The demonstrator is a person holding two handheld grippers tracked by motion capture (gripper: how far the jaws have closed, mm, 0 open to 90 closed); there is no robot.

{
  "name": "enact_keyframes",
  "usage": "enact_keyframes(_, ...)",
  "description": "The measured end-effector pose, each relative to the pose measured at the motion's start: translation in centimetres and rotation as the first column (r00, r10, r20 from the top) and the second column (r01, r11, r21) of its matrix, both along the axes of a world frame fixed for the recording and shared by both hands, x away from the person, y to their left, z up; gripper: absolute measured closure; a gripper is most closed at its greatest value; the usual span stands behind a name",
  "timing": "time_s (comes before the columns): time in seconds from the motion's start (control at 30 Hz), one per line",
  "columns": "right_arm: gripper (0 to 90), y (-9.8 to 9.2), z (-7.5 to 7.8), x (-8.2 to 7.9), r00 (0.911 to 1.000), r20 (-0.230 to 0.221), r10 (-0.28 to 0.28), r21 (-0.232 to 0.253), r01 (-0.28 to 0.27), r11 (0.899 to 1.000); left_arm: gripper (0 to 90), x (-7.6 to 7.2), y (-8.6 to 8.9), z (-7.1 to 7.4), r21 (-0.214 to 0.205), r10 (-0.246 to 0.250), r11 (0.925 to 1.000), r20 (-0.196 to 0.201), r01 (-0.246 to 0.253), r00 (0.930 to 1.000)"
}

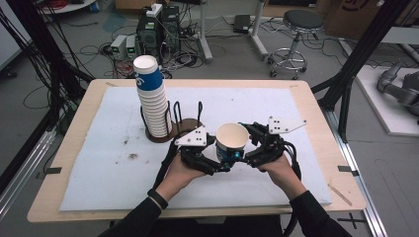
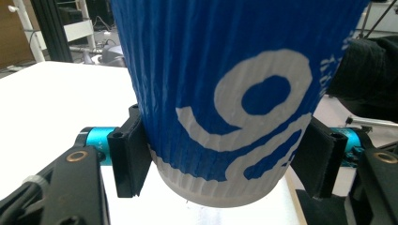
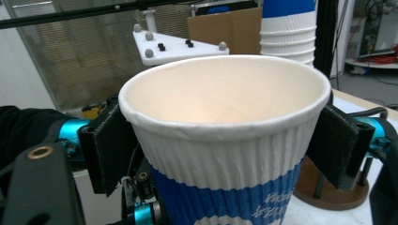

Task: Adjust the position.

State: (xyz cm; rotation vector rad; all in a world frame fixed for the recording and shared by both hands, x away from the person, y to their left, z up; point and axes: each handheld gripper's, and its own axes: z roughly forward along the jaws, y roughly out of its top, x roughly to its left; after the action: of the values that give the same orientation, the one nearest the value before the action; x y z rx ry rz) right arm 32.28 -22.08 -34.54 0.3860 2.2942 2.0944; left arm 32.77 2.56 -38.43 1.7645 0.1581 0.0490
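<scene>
The paper cup (image 1: 232,140) is a ribbed, blue-and-white one with a white rolled rim, a cream inside and white lettering on its blue wall; it stands upright and is held between the two grippers, above the white mat (image 1: 99,163) near the middle of the worktop (image 1: 69,128). The left gripper (image 1: 217,160) is clamped on the cup's lower part, its black pads pressing the wall on both sides just above the white base. The right gripper (image 1: 247,140) has its jaws on either side of the cup just under the rim; the pads lie close against the wall, but whether they press it I cannot tell. Just behind and to the left of the cup stands a tall stack of cups (image 1: 151,98) of the same kind in a black wire holder (image 1: 180,121) on a round brown base. Beyond the worktop are a stool (image 1: 296,37) and computer boxes (image 1: 158,29) among cables on the floor.
</scene>
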Motion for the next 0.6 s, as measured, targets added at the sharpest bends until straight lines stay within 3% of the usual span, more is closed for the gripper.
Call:
enact_keyframes(0.33, 22.1, 0.04, -0.05, 0.01, 0.9997, 0.024, 0.005, -0.006, -0.005, 1.000, 20.5, -0.16, 0.01, 0.50, -0.048, 0.018, 0.9987, -0.015, -0.018, 0.9997)
enact_keyframes(0.6, 22.2, 0.25, -0.21, -0.05, 0.9998, 0.020, 0.009, -0.014, -0.008, 1.000, 20.5, -0.14, 0.24, 0.80, -0.077, 0.023, 0.9967, -0.024, -0.025, 0.9994)
